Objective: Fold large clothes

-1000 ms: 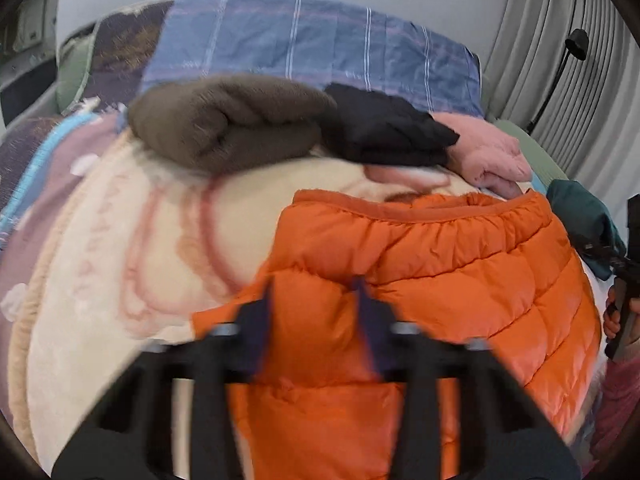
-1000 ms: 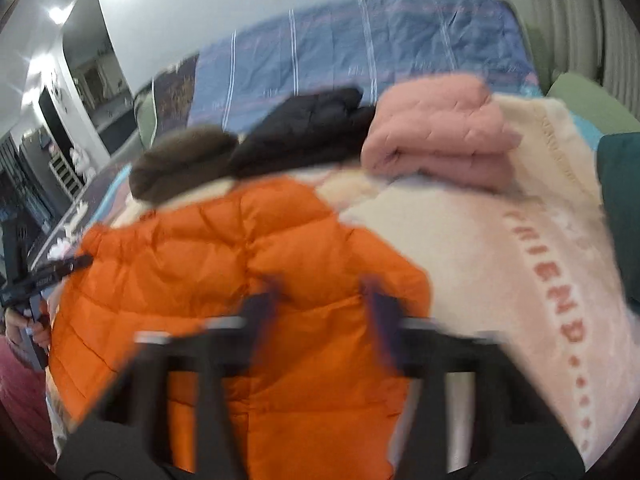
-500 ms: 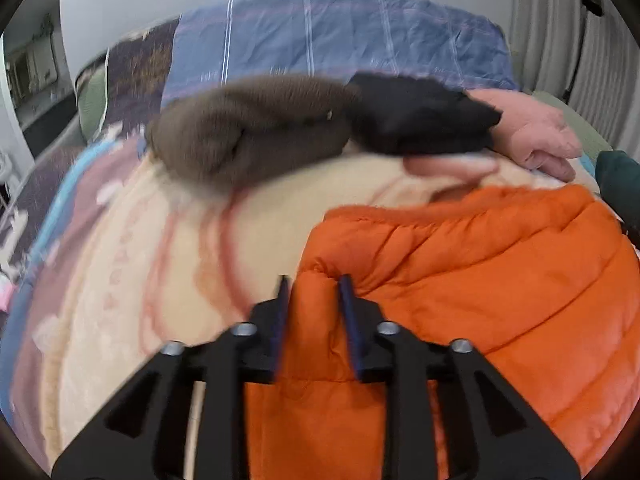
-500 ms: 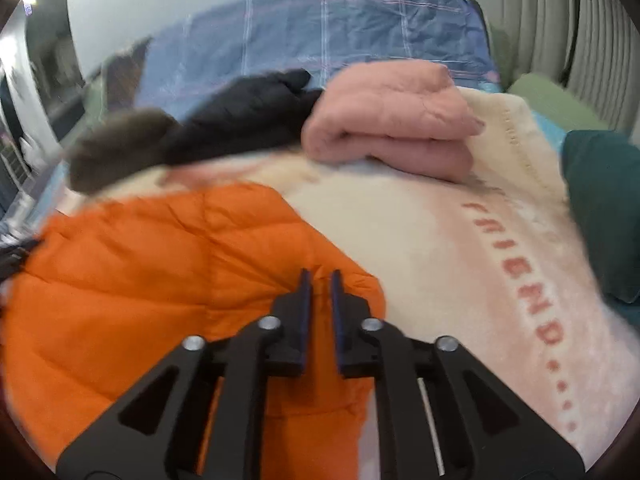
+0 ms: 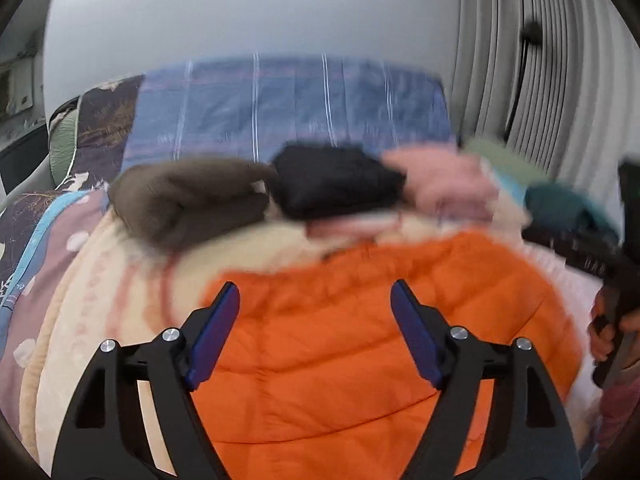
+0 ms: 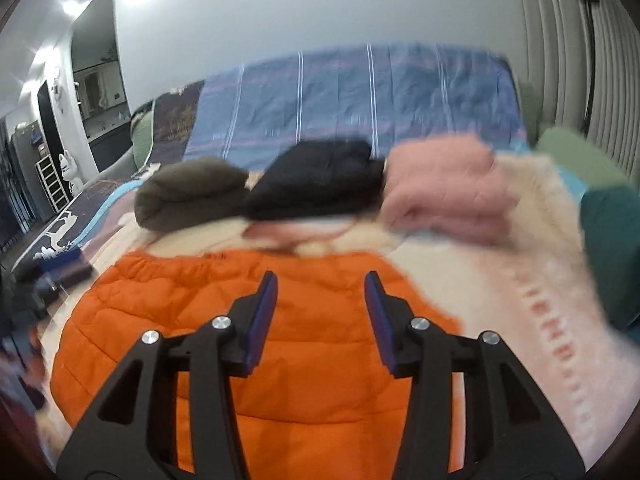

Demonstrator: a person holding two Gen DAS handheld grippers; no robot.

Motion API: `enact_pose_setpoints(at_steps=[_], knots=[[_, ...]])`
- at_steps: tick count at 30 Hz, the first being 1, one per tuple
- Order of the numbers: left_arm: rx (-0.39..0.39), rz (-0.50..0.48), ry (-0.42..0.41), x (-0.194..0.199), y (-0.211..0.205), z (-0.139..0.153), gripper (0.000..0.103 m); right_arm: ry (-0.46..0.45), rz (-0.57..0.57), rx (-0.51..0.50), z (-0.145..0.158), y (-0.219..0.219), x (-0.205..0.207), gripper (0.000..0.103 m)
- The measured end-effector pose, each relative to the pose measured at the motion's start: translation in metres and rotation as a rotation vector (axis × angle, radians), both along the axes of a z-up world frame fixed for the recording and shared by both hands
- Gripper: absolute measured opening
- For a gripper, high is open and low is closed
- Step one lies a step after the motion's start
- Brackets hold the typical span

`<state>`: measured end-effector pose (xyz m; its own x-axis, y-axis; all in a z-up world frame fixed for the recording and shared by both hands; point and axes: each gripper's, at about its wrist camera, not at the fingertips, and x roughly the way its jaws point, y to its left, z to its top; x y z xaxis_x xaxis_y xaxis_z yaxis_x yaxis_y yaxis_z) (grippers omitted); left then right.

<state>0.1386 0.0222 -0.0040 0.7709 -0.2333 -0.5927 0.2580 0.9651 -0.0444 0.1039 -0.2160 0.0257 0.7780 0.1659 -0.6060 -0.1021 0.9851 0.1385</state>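
An orange puffer jacket point(image 5: 360, 320) point(image 6: 208, 320) lies folded on a cream blanket point(image 5: 120, 280) point(image 6: 500, 280) spread over the bed. My left gripper point(image 5: 316, 292) hovers above the jacket's left part with its jaws opening wide; no fabric is pinched between them. My right gripper point(image 6: 320, 280) hangs over the jacket's right part, its jaws opening too, the pads clear of the cloth. Both views are blurred by motion. At the right edge of the left wrist view a hand point(image 5: 608, 320) holds the other gripper.
Behind the jacket lie three folded garments: brown point(image 5: 188, 200) point(image 6: 188, 196), black point(image 5: 336, 184) point(image 6: 320, 184) and pink point(image 5: 444, 180) point(image 6: 444, 188). A blue striped quilt point(image 5: 288, 108) is piled at the wall. A teal garment point(image 6: 612, 232) sits right, and curtains point(image 5: 540, 60) beyond.
Both grippers, shut on the jacket's fabric half a second ago, have let go and spread their jaws. Both have lifted and drawn back, so the jacket now lies lower and farther off.
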Motion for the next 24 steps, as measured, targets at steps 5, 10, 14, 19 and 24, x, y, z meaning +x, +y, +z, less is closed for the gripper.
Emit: enact_pose_setpoints(at_steps=[5, 10, 14, 19, 24], knots=[[0.021, 0.013, 0.058, 0.025, -0.010, -0.068, 0.088, 0.174, -0.068, 0.043, -0.078, -0.021, 0.033, 0.046], [-0.023, 0.020, 0.091, 0.029, -0.002, -0.078, 0.091, 0.169, -0.076, -0.009, -0.082, -0.015, 0.030, 0.048], [-0.035, 0.022, 0.100, 0.030, 0.001, -0.083, 0.091, 0.162, -0.073, -0.033, -0.086, -0.009, 0.031, 0.048], [-0.034, 0.025, 0.106, 0.031, -0.001, -0.087, 0.091, 0.171, -0.062, -0.038, -0.092, -0.009, 0.034, 0.049], [-0.038, 0.027, 0.112, 0.032, 0.000, -0.089, 0.092, 0.176, -0.052, -0.036, -0.095, -0.006, 0.036, 0.049]])
